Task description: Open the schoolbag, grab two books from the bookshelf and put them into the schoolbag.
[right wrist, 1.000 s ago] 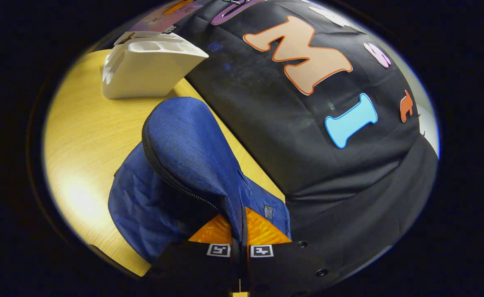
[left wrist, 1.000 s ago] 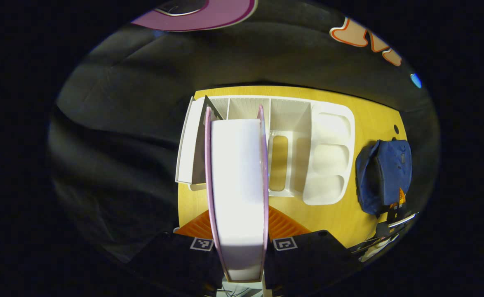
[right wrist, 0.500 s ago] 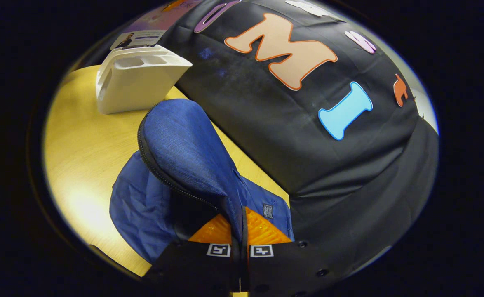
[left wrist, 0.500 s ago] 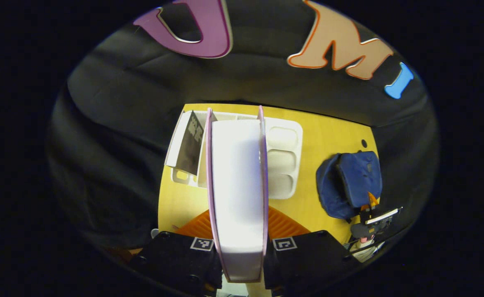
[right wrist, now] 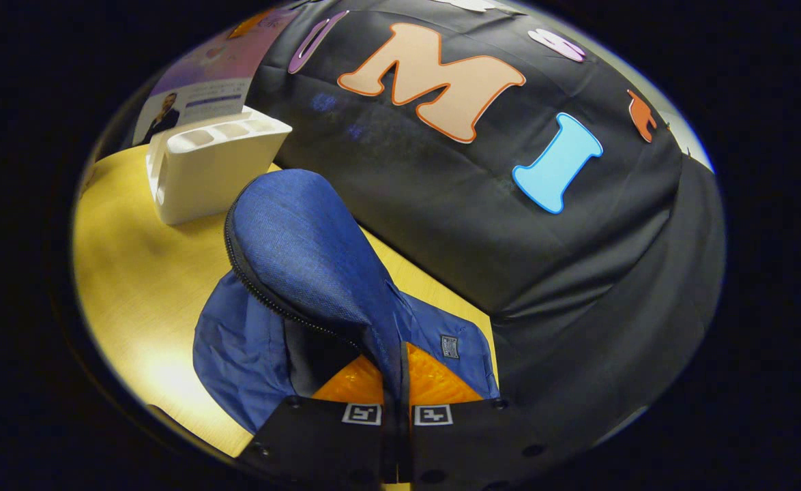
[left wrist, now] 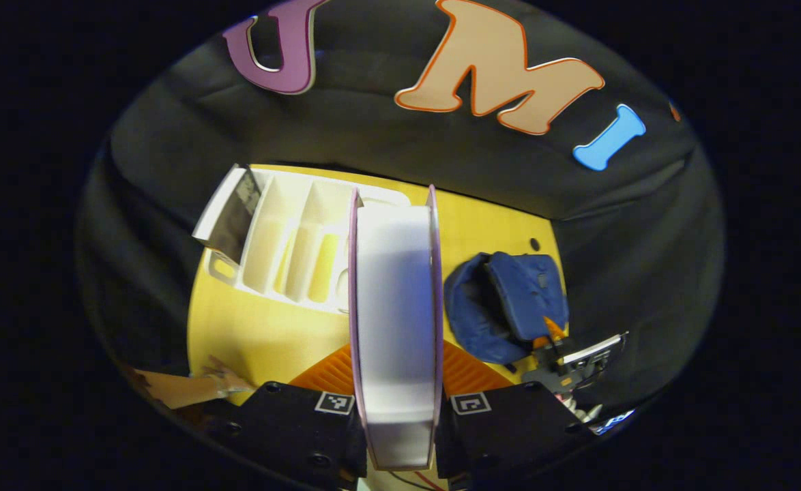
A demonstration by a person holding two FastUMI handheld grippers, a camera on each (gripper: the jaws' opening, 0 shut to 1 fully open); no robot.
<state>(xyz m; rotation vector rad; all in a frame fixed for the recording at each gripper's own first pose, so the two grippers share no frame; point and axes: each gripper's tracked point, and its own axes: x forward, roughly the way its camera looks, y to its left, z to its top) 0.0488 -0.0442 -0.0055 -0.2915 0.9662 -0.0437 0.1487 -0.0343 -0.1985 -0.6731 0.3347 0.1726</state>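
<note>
Between the fingers of the left hand-held gripper [left wrist: 398, 409] a book [left wrist: 395, 327] is clamped, and over the last second it has swung away from the shelf [left wrist: 284, 252], now ahead-left, toward the bag [left wrist: 503, 307] just ahead-right on the counter [left wrist: 264, 341]. The right hand-held gripper [right wrist: 398, 409] stays pinched on the bag's flap [right wrist: 305, 239], keeping it open for loading. No brand or label is legible.

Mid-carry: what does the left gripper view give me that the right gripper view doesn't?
Left gripper view: the left gripper shut on a pink-covered book, the bookshelf slots from above, another book in its end slot. Right gripper view: the right gripper pinching the schoolbag flap, with its zipper. Both: blue schoolbag, white bookshelf, yellow table.
</note>
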